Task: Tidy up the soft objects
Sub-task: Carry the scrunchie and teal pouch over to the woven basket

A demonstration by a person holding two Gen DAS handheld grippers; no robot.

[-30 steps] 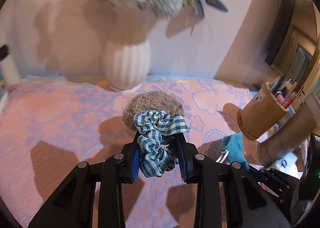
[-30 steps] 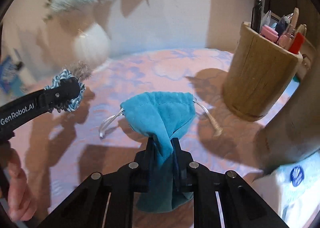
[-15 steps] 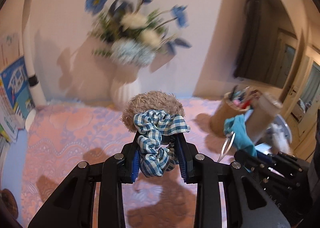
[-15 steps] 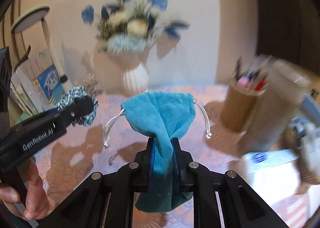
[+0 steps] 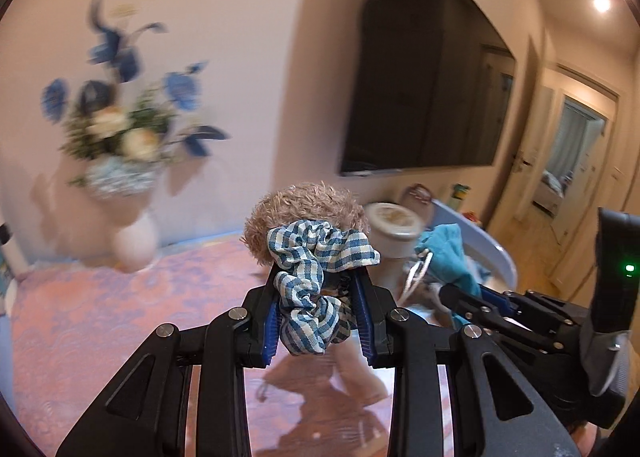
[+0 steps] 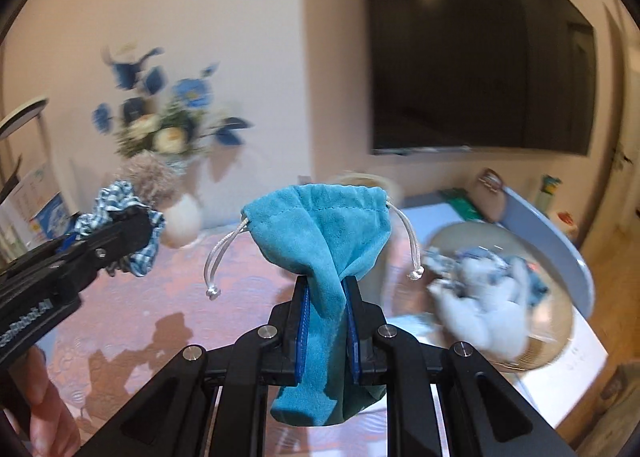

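left gripper (image 5: 316, 317) clamped tight on checked scrunchie (image 5: 320, 281) w/ a fuzzy brown one (image 5: 304, 209) behind it. right gripper (image 6: 325, 321) pinched shut on teal pouch (image 6: 320, 241), both up over pink cloth (image 6: 224, 297), bowl (image 6: 560, 345) near right.

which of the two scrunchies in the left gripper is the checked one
The blue-and-white gingham scrunchie, nearest the camera between the pads; the tan fuzzy scrunchie sits behind it, plain and furry.

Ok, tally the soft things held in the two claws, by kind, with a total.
Checked scrunchie: 1
Furry brown scrunchie: 1
Teal drawstring pouch: 1
Total: 3
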